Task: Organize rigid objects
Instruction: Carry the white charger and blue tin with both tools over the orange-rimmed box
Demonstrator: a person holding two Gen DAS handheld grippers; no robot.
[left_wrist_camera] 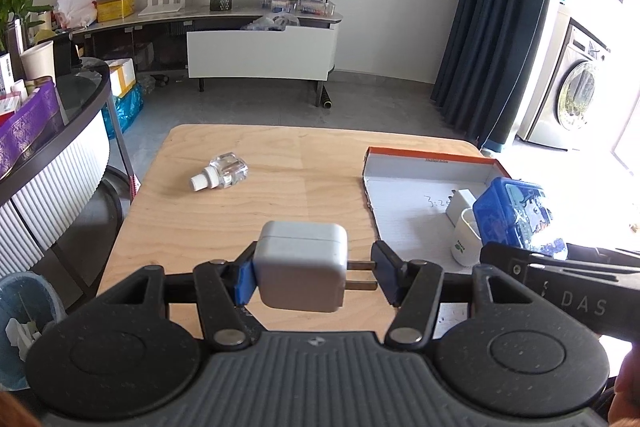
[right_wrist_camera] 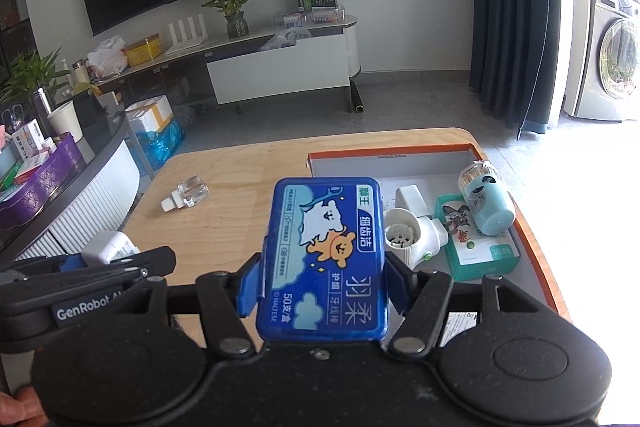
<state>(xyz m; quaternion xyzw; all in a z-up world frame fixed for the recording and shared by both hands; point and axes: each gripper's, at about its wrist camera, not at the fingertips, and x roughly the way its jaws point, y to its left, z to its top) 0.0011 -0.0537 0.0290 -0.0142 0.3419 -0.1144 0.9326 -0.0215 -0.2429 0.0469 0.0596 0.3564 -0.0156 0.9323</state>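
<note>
The left gripper (left_wrist_camera: 314,277) clamps a white charger (left_wrist_camera: 301,265) between its back and its prong tips, so the charger could pivot loose at nine o'clock of the orange-rimmed tray (left_wrist_camera: 436,163). The right gripper (right_wrist_camera: 322,281), tilted downward, grips a blue floss box (right_wrist_camera: 326,255) that may knock the white plug-in (right_wrist_camera: 412,231) at three o'clock.
</note>
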